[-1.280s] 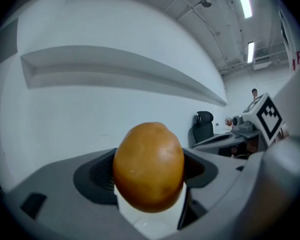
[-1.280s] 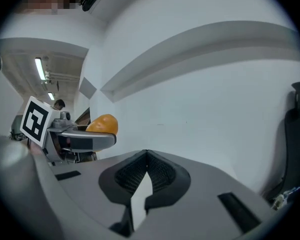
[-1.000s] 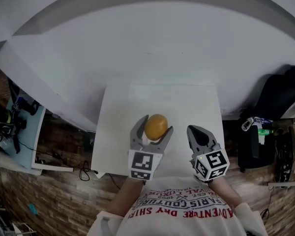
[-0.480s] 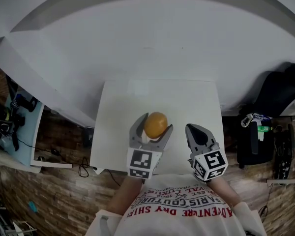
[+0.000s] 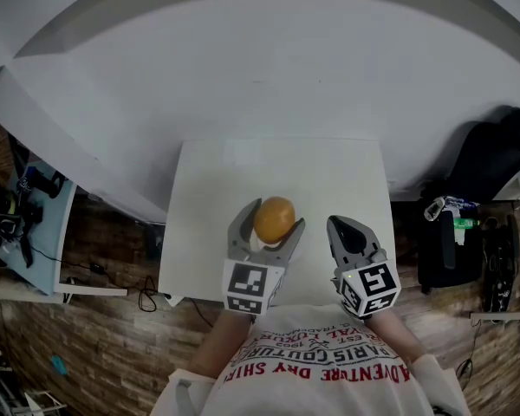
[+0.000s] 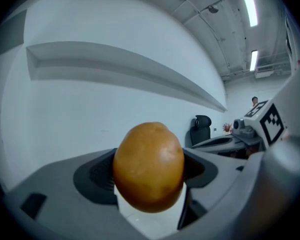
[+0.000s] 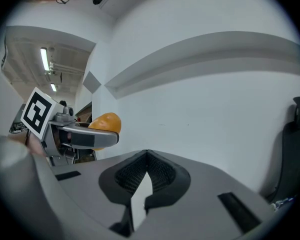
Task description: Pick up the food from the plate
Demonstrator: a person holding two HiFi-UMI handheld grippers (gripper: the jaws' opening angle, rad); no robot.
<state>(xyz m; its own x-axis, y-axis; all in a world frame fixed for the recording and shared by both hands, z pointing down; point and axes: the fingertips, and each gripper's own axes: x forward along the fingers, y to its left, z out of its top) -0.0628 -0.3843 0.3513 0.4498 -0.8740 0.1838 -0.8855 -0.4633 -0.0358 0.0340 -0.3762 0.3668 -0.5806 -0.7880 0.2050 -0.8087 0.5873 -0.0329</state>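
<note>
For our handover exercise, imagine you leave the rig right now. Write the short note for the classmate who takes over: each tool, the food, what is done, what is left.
Left tool: shut on the food, a round orange piece, with the pads pressing on its two sides.
Right tool: shut and empty, held beside the left one over the near part of the white table.
Done: the food is gripped.
Left: the plate does not show clearly against the white table, so I cannot tell whether the food is clear of it. Check, then lift it clear.
</note>
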